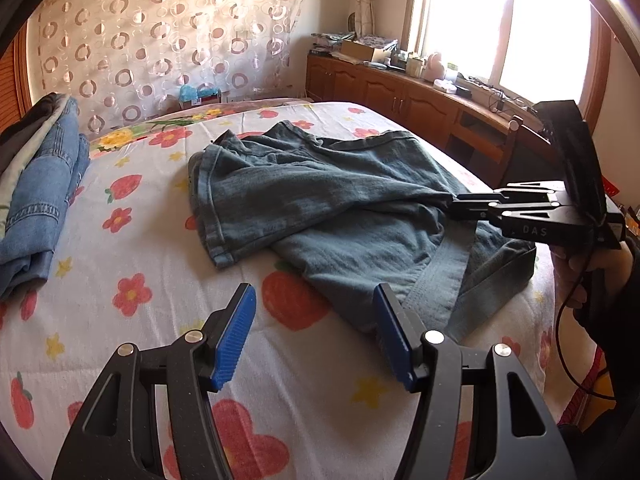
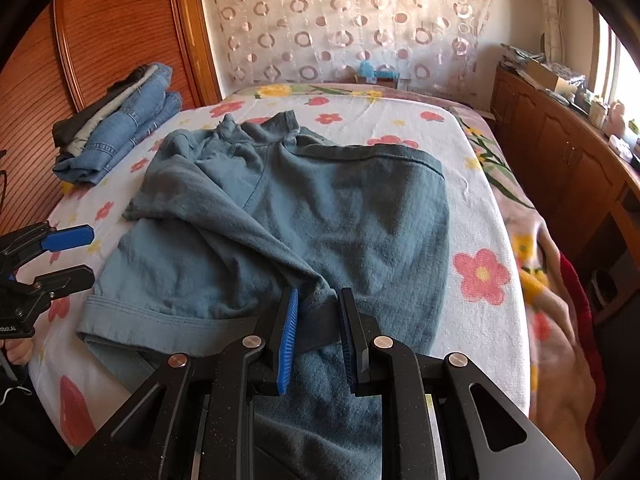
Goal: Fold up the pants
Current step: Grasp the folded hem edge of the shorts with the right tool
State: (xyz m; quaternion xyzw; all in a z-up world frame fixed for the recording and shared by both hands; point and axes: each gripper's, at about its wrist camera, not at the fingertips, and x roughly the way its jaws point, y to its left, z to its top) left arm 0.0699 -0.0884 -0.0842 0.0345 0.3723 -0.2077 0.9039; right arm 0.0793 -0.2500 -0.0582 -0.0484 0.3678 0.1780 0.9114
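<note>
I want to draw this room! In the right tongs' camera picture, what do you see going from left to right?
Left tongs → stack of folded jeans → teal pants pinched by the right tongs → flowered bedspread → wooden cabinets.

The near end of the pants (image 2: pixel 280 216) is cut off at the six o'clock edge of the right wrist view, behind the right gripper (image 2: pixel 318 320), whose blue pads (image 2: pixel 289 340) cover the pinched fold. The stack of folded jeans (image 1: pixel 36 200) is clipped at nine o'clock in the left wrist view. The clutter on the wooden cabinet (image 1: pixel 400 92) at one o'clock is too small to be identified; one item is possibly a cardboard box. The window (image 1: pixel 504 20) is washed out by glare.
</note>
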